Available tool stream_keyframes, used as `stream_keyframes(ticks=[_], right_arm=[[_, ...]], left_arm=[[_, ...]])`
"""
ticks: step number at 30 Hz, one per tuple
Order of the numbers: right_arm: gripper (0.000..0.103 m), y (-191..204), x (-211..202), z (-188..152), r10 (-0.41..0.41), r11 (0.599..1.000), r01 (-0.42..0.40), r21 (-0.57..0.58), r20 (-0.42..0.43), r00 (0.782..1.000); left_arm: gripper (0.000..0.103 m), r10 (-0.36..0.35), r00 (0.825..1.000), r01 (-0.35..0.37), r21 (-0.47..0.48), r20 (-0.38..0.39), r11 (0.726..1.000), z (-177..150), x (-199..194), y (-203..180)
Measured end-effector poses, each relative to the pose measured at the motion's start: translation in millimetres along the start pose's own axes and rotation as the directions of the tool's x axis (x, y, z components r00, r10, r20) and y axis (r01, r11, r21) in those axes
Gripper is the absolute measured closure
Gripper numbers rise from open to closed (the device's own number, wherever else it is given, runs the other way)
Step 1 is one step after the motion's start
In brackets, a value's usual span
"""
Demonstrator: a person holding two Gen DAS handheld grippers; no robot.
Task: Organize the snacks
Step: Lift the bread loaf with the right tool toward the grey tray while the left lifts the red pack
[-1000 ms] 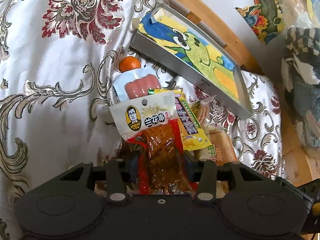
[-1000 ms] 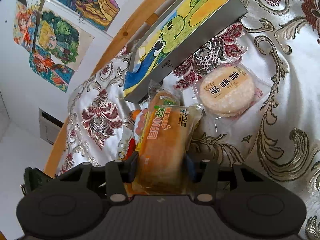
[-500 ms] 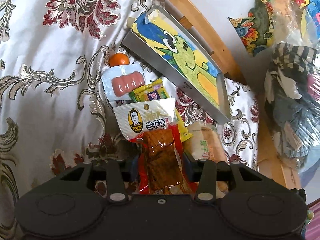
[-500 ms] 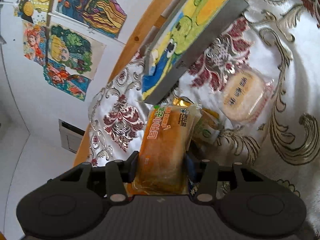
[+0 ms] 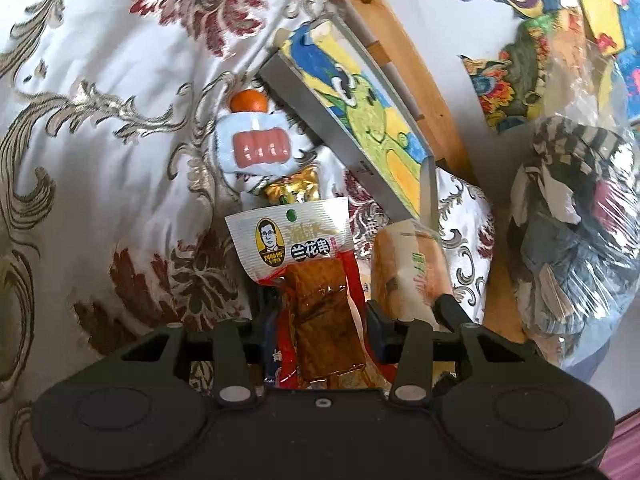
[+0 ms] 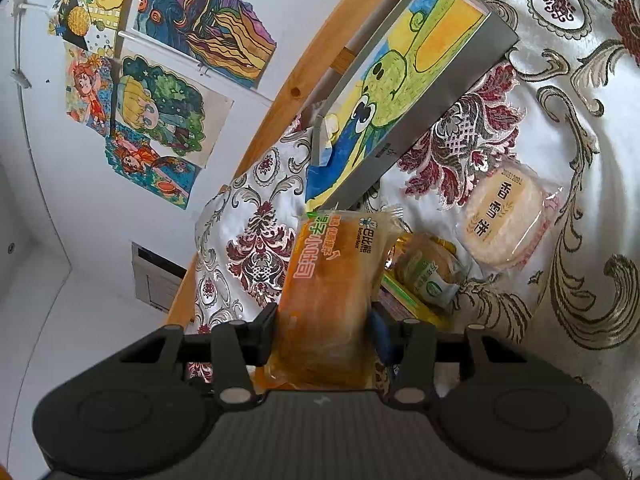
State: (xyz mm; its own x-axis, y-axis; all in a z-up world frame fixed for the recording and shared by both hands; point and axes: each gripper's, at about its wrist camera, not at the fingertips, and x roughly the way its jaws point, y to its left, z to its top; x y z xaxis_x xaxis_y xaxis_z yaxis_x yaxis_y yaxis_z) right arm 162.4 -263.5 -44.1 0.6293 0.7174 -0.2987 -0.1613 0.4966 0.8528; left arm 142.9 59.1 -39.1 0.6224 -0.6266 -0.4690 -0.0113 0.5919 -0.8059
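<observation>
My left gripper (image 5: 318, 320) is shut on a tofu-skewer snack packet (image 5: 316, 280), white at the top and red-brown below, held above the cloth. My right gripper (image 6: 324, 328) is shut on an orange bread packet (image 6: 336, 280); the same bread packet (image 5: 408, 272) shows at the right of the left wrist view. A grey tray (image 5: 352, 160) lined with a frog drawing lies near the wooden rail, also seen as the tray (image 6: 436, 120) in the right wrist view. On the cloth lie a sausage packet (image 5: 256, 148), an orange (image 5: 248, 100), a gold packet (image 5: 296, 188), a round rice cracker (image 6: 504, 224) and a small wrapped bun (image 6: 428, 276).
A white cloth (image 5: 100, 140) with red and gold flowers covers the surface. A wooden rail (image 5: 408, 40) runs behind the tray. A plastic bag of clothes (image 5: 572, 216) sits to the right. Children's drawings (image 6: 160, 92) hang on the white wall.
Both grippers have lifted and pulled back with their packets still held. In the left wrist view the pile of snacks has slid up the frame; the bread packet has come beside the tofu packet.
</observation>
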Motion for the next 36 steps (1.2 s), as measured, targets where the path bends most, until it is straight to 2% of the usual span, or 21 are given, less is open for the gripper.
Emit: stream_keyframes(ticks=[8,13,17,29,31,36], right_arm=[[0.050,3,0,6,-0.021,0.999,0.022,-0.043,0.031,0.999],[0.051,11,7,32,-0.045,0.989,0.057,-0.133,0.094,0.995],[0.051,11,17,53,-0.064,0.977,0.089,-0.194,0.129,0.990],[0.051,-15,36,105,-0.040,0.985,0.073,-0.157,0.206,0.978],[0.051,-18,37,112,-0.044,0.985,0.079,-0.154,0.217,0.975],[0.051,-23,42,134,-0.063,0.981,0.110,-0.161,0.274,0.960]], left_arm=[[0.057,0.008,1.000,-0.008,0.016,0.027,1.000,22,7,-13],[0.056,0.005,0.996,-0.012,0.076,0.084,0.997,51,21,-32],[0.056,-0.031,0.994,0.022,0.091,0.102,0.996,71,36,-45],[0.056,-0.052,0.988,0.029,0.154,0.143,0.988,126,86,-83],[0.064,-0.042,0.990,0.019,0.161,0.138,0.987,129,94,-84],[0.064,-0.026,0.987,0.000,0.164,0.156,0.986,141,118,-87]])
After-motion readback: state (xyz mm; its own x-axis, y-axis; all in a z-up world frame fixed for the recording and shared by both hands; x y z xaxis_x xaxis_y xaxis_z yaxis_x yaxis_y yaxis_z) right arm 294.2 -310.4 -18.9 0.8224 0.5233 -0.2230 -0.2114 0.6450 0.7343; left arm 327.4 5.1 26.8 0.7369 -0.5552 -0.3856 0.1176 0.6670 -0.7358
